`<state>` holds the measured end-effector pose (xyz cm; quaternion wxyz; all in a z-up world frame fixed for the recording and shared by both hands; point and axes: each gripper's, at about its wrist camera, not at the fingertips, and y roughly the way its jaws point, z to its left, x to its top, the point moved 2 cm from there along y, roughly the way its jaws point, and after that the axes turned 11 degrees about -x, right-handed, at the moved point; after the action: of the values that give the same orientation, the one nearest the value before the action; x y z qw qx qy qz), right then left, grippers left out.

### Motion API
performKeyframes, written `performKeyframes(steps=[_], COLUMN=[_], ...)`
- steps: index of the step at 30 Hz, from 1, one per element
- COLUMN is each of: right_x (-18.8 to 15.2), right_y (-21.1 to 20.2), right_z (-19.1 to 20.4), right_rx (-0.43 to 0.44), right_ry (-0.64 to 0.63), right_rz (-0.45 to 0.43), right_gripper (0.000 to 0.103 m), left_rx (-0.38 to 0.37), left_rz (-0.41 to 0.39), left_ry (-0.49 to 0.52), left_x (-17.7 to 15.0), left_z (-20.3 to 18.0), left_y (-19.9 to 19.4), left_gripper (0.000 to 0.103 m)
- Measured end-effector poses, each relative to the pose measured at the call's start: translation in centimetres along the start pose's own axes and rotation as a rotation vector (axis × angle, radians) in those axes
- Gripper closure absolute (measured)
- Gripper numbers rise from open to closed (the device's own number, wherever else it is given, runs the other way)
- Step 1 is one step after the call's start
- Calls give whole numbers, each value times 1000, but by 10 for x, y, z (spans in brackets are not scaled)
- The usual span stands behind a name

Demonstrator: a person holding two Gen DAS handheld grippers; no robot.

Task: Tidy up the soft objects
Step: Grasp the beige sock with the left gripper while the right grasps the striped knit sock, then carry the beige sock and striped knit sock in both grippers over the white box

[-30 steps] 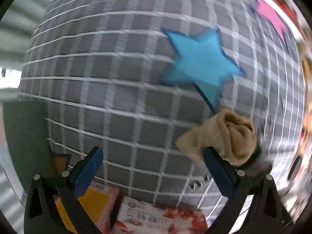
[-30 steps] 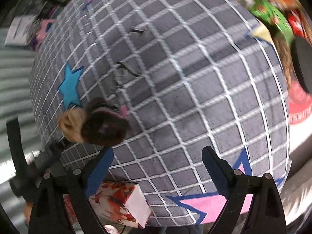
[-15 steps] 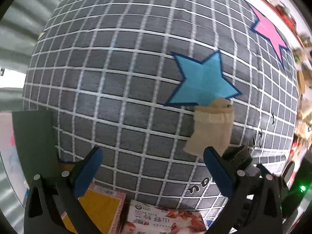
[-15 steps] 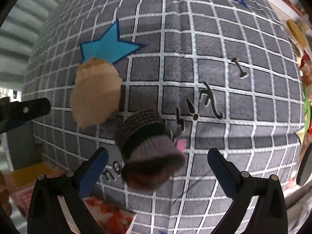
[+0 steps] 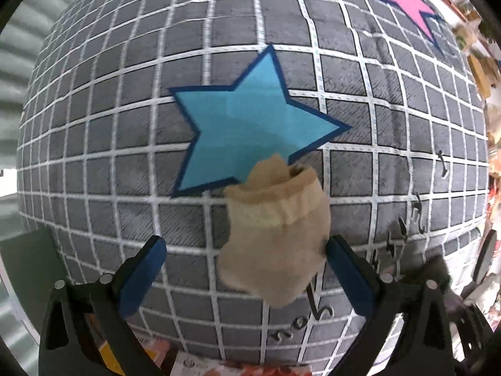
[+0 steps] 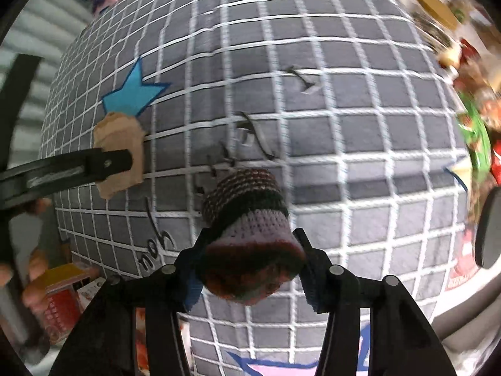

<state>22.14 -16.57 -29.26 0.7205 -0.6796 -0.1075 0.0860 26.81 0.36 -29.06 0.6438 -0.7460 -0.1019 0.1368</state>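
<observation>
Two rolled socks on grey checked mat [image 5: 94, 144], one between each gripper's jaws.

Tan sock [image 5: 275, 238] is seen by the blue star [image 5: 250, 125], inside the closing, wide left gripper [image 5: 247, 269], right pad touching only. Striped knit sock [image 6: 250, 235] is pinched mid-mat by the closing right gripper [image 6: 247, 266].
</observation>
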Motion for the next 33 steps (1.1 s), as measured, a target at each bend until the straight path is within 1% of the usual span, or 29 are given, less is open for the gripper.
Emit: performKeyframes(steps=[1,3,4,5,6,7,9,11,12,15,18,20,23,25,26,27,28,30,32,33], right_x=[-3,-9,-10,-9,-11,-11,-13,-16,-17,-24,-26,-27,-28,-27,-26,-24,-22,-18,-15,-14], right_y=[-3,-10,-14,-19,-23,-25,-30,-36,-39,-48,-54,-56,-52,-47,-42,-36,-32,-14,0,7], right_z=[-6,-15,-18,-22,-23,-23,-28,-20,-18,-25,-24,-25,-26,-28,-28,-27,-26,-20,-15,-13], right_rx=[1,8,14,18,23,27,35,39,41,43,40,40,38,40,20,-23,-43,-56,-66,-72], right_ry=[10,31,42,49,58,62,69,71,71,70,70,72,70,77,74,53,36,-13,-34,-44], right_rz=[-4,-18,-27,-32,-42,-46,-58,-69,-75,-89,-97,-100,-86,-80,-77,-81,-83,-66,-41,-26], right_gripper=[50,50,50,50,50,50,50,50,50,50,50,50,49,29,4,0,0,0,0,5], left_rx=[-3,-21,-32,-59,-73,-67,-42,-74,-82,-94,-124,-131,-144,-144,-141,-143,-147,-152,-141,-137], left_rz=[10,37,36,41,44,46,44,36,31,1,-27,-45,-53,-62,-68,-69,-67,-63,-64,-64], left_ry=[-3,-15,-10,7,19,45,94,104,105,118,131,145,152,159,163,165,166,172,190,197], left_x=[5,5,6,6,6,8,11,10,5,-7,-28,-42,-65,-80,-86,-92,-98,-102,-104,-102], left_z=[-3,-6,-8,-17,-22,-27,-44,-52,-49,-53,-52,-49,-47,-48,-50,-47,-46,-30,-16,-5], left_y=[4,13,13,16,19,19,18,15,8,-8,-25,-37,-58,-68,-71,-72,-73,-80,-82,-79], left_gripper=[23,32,39,46,59,73,85,86,86,86,86,86,86,86,86,86,86,86,86,86])
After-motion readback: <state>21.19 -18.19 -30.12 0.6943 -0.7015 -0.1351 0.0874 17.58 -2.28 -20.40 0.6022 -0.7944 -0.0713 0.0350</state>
